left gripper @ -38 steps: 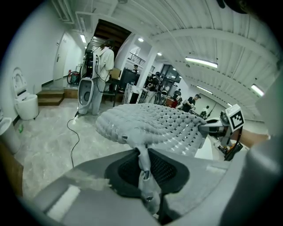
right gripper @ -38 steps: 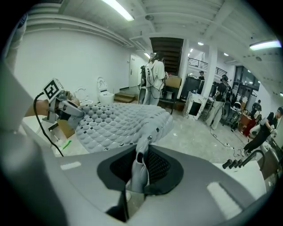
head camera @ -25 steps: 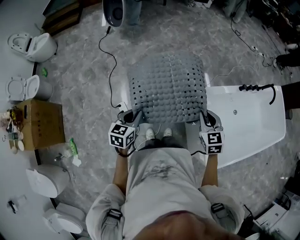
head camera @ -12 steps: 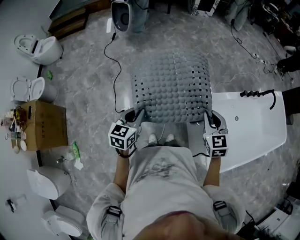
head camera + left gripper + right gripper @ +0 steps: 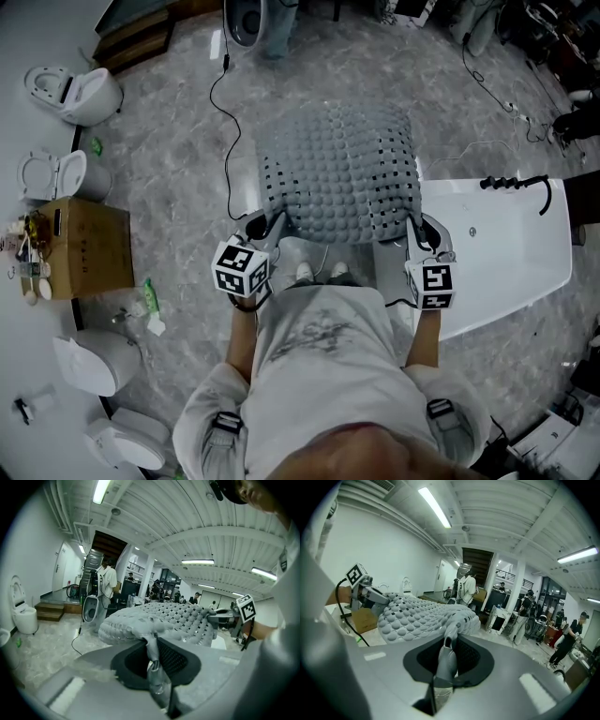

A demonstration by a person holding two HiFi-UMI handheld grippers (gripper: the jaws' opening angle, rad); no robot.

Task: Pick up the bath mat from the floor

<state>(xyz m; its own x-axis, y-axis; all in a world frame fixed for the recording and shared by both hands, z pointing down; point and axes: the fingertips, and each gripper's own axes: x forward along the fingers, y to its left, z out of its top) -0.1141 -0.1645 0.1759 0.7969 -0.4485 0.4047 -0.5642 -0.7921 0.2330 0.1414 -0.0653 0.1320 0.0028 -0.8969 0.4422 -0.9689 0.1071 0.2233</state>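
Note:
The grey bath mat (image 5: 339, 173), bubbled and full of small holes, hangs spread out in front of the person, off the marble floor. My left gripper (image 5: 277, 225) is shut on its near left corner and my right gripper (image 5: 412, 227) is shut on its near right corner. In the left gripper view the mat (image 5: 161, 619) bunches into the closed jaws of the gripper (image 5: 153, 645). The right gripper view shows the mat (image 5: 419, 616) pinched the same way in the gripper (image 5: 447, 643). The mat's far edge curls downward.
A white bathtub (image 5: 497, 253) lies to the right, partly under the mat's corner. Two toilets (image 5: 80, 92) and a cardboard box (image 5: 84, 248) stand at the left. A black cable (image 5: 220, 131) runs across the floor toward a device (image 5: 248, 19) at the top. People stand in the background.
Both grippers keep their hold on the mat's corners. The mat has shifted slightly away from the person; nothing was let go.

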